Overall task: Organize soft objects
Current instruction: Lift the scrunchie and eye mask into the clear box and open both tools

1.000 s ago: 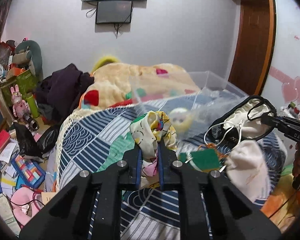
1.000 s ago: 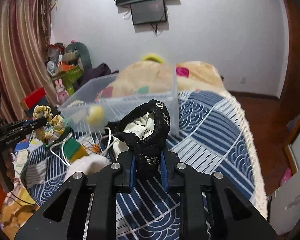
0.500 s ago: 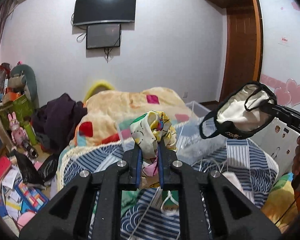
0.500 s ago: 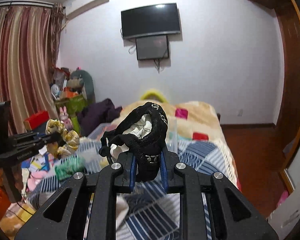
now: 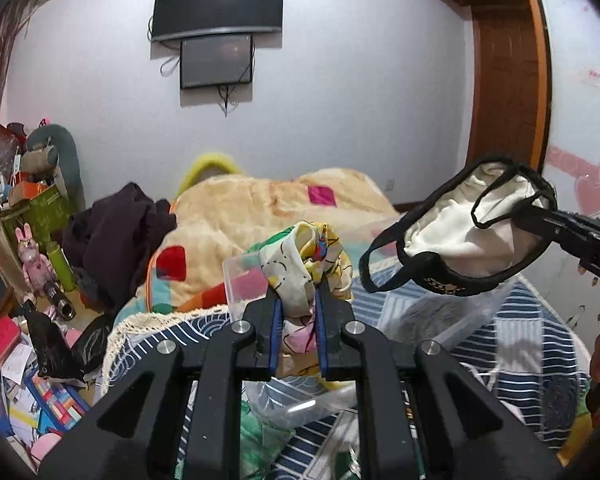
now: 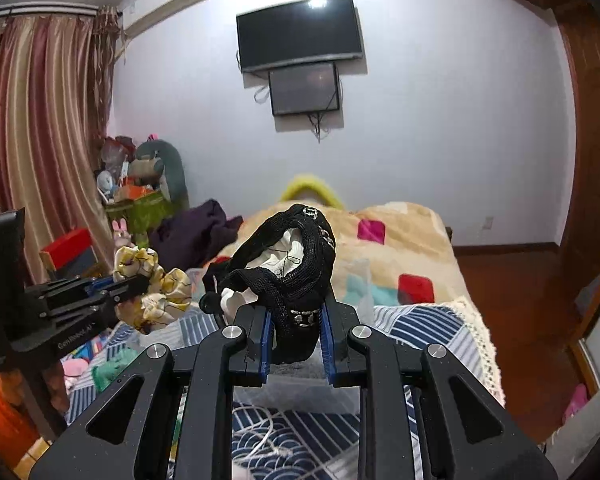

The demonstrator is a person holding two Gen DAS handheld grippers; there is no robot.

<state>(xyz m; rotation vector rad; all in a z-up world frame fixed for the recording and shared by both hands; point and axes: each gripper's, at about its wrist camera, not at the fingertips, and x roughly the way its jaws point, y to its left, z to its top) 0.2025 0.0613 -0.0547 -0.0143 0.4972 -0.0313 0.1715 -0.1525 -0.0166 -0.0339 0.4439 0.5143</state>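
My left gripper (image 5: 297, 304) is shut on a yellow patterned cloth (image 5: 304, 268) and holds it up above the bed. The cloth also shows in the right wrist view (image 6: 156, 292), at the left. My right gripper (image 6: 296, 316) is shut on a black mask with a white lining (image 6: 296, 256), also held high. In the left wrist view the mask (image 5: 464, 248) hangs from the right gripper's fingers (image 5: 556, 226) at the right. A clear plastic bin (image 5: 244, 284) sits on the bed below and behind both grippers, partly hidden by them.
The bed has a blue patterned quilt (image 5: 508, 344) and a beige blanket (image 5: 268, 208). Dark clothes (image 5: 116, 236) lie at its left. Toys, boxes and papers (image 5: 24, 344) cover the floor at left. Green cloth (image 5: 260, 440) and a white cord (image 6: 268, 440) lie on the quilt below.
Both grippers have risen higher above the bed with their cloth and mask still held. The bin and quilt now sit lower in both views.
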